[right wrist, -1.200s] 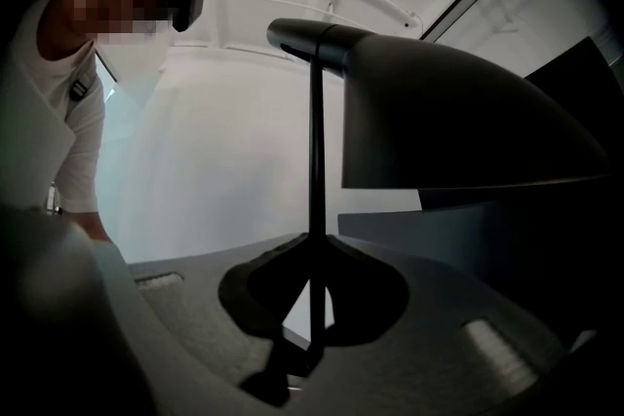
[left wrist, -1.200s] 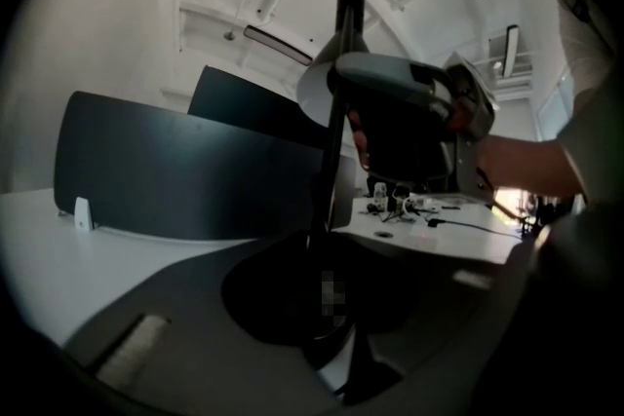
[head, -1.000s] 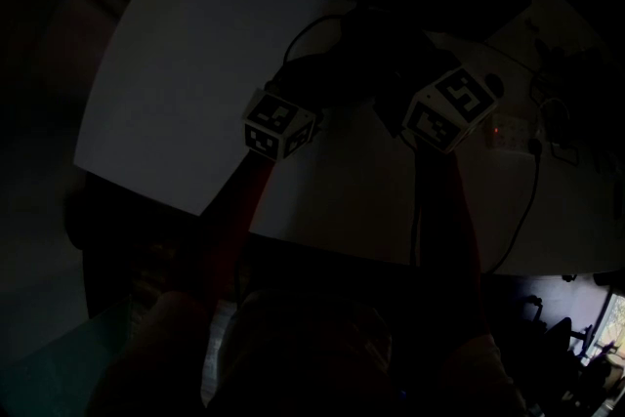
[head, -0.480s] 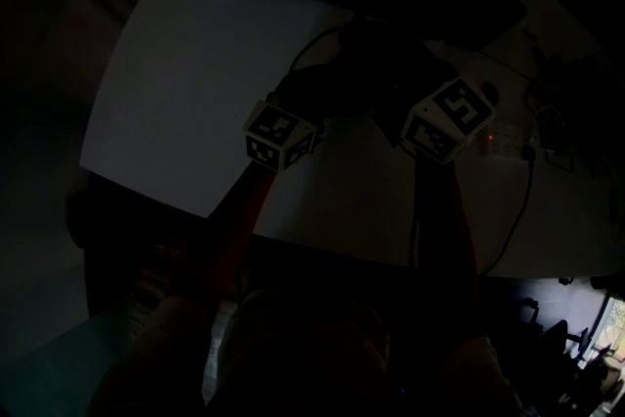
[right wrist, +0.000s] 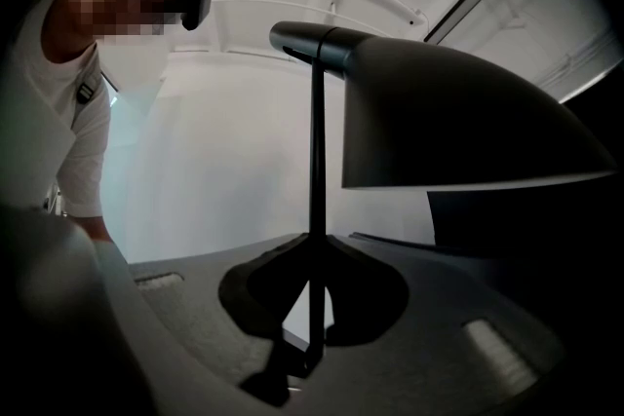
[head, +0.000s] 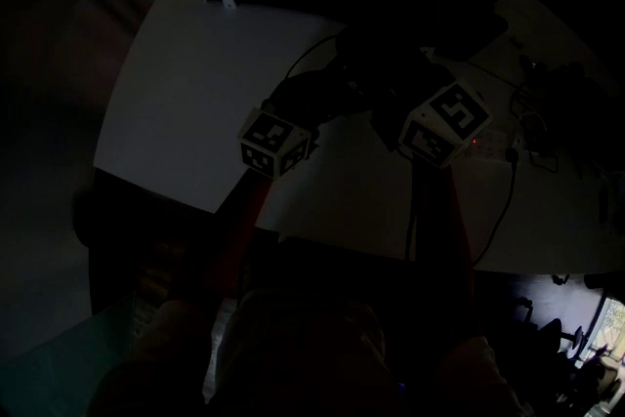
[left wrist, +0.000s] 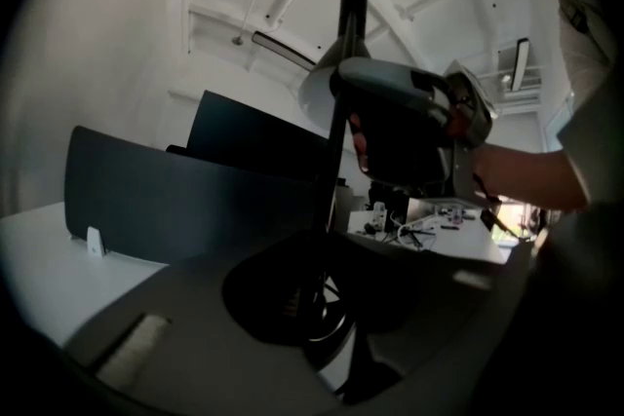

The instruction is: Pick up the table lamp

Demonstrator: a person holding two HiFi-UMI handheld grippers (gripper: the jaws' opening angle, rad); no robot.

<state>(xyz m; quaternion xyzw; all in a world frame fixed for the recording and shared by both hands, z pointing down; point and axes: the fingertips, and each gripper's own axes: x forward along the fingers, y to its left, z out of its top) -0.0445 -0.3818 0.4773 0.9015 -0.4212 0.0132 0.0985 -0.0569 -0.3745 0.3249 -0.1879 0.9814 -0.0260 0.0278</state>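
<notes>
The black table lamp (head: 383, 63) is a dark mass between my two grippers in the dim head view. In the left gripper view its thin pole (left wrist: 336, 132) rises from the round base (left wrist: 278, 292), and my left gripper (left wrist: 322, 351) is shut on the base's edge. In the right gripper view the pole (right wrist: 316, 170) runs down between the jaws of my right gripper (right wrist: 312, 351), which is shut on it low down. The wide dark shade (right wrist: 458, 132) hangs over at upper right. Both marker cubes (head: 276, 142) (head: 445, 122) show in the head view.
A white table (head: 186, 93) lies below. At its right are a power strip with a red light (head: 483, 144) and a black cable (head: 506, 205). A dark partition (left wrist: 166, 200) stands at the table's back. A person in a white shirt (right wrist: 68, 151) is close by.
Both grippers have risen together with the lamp held between them. In the head view the table below has shifted slightly, while the marker cubes keep their spacing.
</notes>
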